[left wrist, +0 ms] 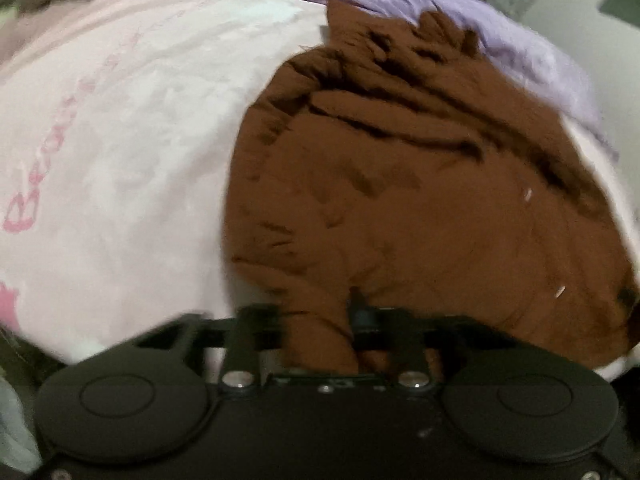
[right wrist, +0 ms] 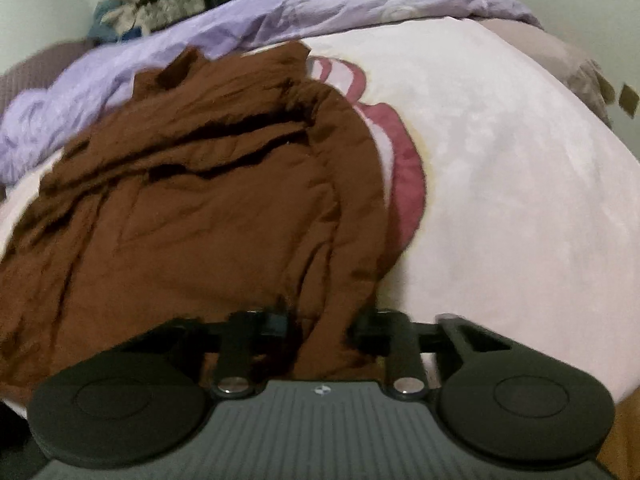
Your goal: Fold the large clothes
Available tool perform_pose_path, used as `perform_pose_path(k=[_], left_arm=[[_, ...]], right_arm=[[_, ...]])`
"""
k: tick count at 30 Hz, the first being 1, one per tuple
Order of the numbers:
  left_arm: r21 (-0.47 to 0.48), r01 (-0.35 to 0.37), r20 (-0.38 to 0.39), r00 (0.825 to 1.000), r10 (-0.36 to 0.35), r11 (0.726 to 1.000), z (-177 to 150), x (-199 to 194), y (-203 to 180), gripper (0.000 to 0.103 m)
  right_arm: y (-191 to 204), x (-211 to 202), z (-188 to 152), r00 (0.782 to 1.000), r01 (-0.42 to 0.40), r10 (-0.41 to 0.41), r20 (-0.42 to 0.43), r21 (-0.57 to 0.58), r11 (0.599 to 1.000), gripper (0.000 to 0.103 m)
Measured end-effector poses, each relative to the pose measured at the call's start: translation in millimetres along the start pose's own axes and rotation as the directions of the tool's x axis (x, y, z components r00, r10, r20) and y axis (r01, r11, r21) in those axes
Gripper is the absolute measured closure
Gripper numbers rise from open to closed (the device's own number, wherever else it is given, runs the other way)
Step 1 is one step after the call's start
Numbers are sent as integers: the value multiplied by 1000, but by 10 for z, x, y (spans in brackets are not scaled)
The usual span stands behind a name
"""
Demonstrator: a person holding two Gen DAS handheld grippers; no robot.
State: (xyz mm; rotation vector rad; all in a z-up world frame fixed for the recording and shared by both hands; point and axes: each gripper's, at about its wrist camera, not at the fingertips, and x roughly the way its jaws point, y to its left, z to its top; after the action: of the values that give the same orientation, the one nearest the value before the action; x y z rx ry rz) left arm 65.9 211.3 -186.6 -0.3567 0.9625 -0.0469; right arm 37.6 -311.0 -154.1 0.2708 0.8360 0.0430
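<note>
1. Pink blanket (left wrist: 120,160) covers the bed; lilac duvet (right wrist: 280,20) bunched at far edge.
2. Brown garment (left wrist: 400,200) lies crumpled on blanket, near edge running into both claws.
3. Left claw (left wrist: 320,320) & right claw (right wrist: 320,324): each nearly closed, pinching a brown fold.
4. Fingertips buried in cloth; left view blurred.
</note>
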Motion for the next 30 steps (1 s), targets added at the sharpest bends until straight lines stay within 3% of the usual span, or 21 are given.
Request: perform_pose_path(k=[7, 13, 16, 19, 24, 30], left_arm=[[76, -58, 127, 991, 48, 995, 358, -418, -299, 89], [171, -99, 295, 954, 44, 980, 1137, -499, -726, 89], [181, -136, 334, 940, 69, 974, 1621, -293, -857, 89], [170, -140, 343, 936, 74, 976, 2113, 5, -913, 89], [132, -124, 327, 942, 75, 983, 2799, 567, -852, 89], [89, -141, 259, 959, 114, 986, 3215, 1389, -703, 87]], right_arm=[[254, -431, 152, 993, -4, 10, 121, -48, 999, 87], [395, -477, 898, 958, -59, 56, 280, 1, 998, 87], [396, -232, 1367, 952, -76, 58, 300, 50, 996, 87], [386, 129, 1808, 957, -90, 60, 284, 96, 991, 87], [393, 788, 2311, 968, -99, 60, 244, 148, 984, 87], [461, 1454, 2606, 982, -71, 40, 186, 163, 984, 87]])
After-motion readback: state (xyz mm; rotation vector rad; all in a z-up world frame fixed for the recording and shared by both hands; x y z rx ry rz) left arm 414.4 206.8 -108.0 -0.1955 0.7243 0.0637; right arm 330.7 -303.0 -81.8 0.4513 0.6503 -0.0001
